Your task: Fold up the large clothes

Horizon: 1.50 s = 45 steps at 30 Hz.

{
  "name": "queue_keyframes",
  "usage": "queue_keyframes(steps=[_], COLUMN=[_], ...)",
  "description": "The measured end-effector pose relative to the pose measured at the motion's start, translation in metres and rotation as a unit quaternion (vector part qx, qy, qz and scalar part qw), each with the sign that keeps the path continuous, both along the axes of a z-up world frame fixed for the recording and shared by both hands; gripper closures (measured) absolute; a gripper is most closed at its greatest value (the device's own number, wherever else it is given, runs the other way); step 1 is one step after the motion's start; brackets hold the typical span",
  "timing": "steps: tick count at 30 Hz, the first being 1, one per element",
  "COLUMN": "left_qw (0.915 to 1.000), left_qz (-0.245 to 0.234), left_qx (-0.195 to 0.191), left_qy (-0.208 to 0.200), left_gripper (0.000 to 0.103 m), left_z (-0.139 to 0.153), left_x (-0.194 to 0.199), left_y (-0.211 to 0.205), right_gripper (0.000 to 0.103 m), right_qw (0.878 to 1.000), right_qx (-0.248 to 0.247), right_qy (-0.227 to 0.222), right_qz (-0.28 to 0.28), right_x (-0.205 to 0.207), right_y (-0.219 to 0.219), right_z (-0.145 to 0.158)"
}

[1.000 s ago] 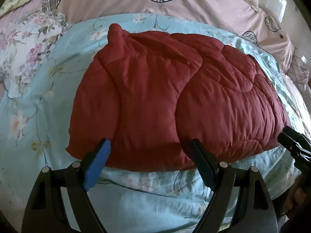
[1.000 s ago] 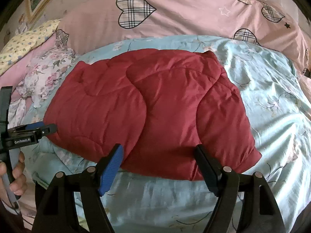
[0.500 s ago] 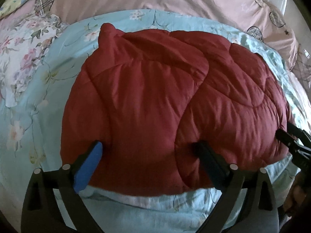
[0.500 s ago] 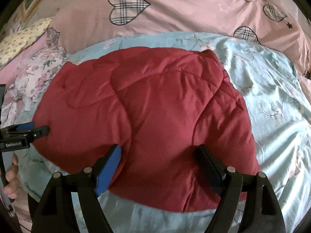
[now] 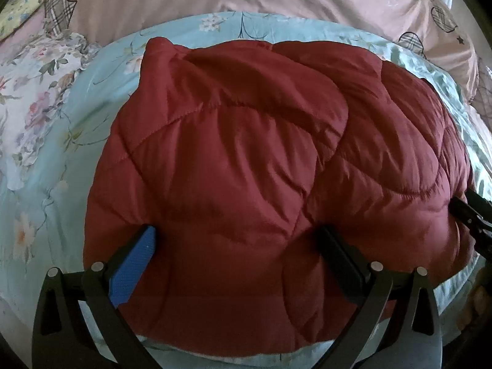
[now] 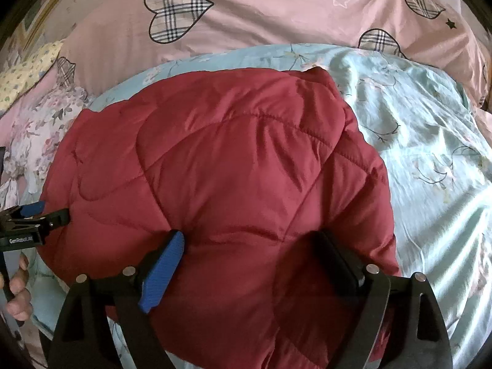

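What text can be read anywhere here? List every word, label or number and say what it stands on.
"GenRobot.AI": white lettering on the black body of the left gripper, seen at the left edge of the right wrist view; the last letters are small and a little blurred.

No other text is readable. The red quilted jacket shows no label, and the pink bedding carries only plaid hearts and stars, no words.
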<state>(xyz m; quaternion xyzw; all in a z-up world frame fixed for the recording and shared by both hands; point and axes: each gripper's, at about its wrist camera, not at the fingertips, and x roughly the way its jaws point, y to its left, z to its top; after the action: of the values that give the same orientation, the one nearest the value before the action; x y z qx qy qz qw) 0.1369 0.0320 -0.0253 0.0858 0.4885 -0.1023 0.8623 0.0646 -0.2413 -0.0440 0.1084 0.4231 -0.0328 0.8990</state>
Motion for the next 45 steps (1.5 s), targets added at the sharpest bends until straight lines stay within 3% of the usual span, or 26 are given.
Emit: queue_keyframes(steps=[23, 30, 34, 45], left_qw=[0.9999, 0.9988, 0.9993, 0.9989], left_qz=[0.01, 0.032, 0.033, 0.045], left_qx=[-0.001, -0.033, -0.016, -0.005], left_qy=[0.0, -0.014, -0.011, -0.007], left_gripper=[0.0, 0.0, 0.0, 0.0], left_z=[-0.007, 0.016, 0.011, -0.003], left_x=[0.014, 0.001, 0.002, 0.009], left_y=[-0.004, 0.008, 0.008, 0.004], right_gripper=[0.008, 0.008, 0.007, 0.007], right_qw=[1.0, 1.0, 1.0, 0.998], right_qx=[0.013, 0.019, 0.015, -0.003], right_qy=[0.015, 0.009, 0.001, -0.046], right_qz=[0.008, 0.007, 0.006, 0.039], right_x=[0.021, 0.02, 0.018, -0.002], right_y=[-0.012, -0.012, -0.01, 0.006], right_z=[-0.004, -0.006, -0.006, 0.038])
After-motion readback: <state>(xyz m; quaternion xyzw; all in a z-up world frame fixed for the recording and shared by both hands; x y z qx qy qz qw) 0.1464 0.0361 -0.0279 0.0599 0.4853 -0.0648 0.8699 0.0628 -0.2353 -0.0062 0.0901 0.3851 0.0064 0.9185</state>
